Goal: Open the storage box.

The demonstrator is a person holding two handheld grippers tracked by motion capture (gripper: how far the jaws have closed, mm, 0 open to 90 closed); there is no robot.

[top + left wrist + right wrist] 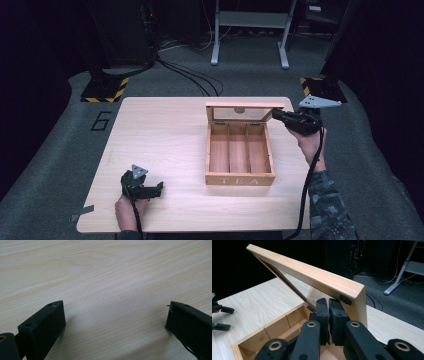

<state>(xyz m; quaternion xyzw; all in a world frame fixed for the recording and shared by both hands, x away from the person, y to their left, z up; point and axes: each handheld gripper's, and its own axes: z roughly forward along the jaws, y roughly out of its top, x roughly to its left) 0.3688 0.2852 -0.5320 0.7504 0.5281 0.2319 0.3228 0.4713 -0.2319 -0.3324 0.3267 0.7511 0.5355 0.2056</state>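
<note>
You have one tea box [240, 156], two grippers and one table [165, 130] before you.
One wooden box marked TEA, with one glazed lid [244, 111] standing raised at its far edge and three compartments inside, parted by two dividers; one left gripper [159, 189] well to the box's left and nearer you; one right gripper [275, 114] at the box's far right corner, beside the lid; one number 6 [101, 120] on the floor beyond the table's left edge.

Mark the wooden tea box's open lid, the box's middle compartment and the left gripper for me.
Glass-paned wooden lid of the tea box [312, 275]: right gripper view, on its pale front rail.
Middle compartment of the wooden tea box [238, 155]: high view, on its floor.
Black left gripper [161, 189]: high view, between its fingertips.
</note>
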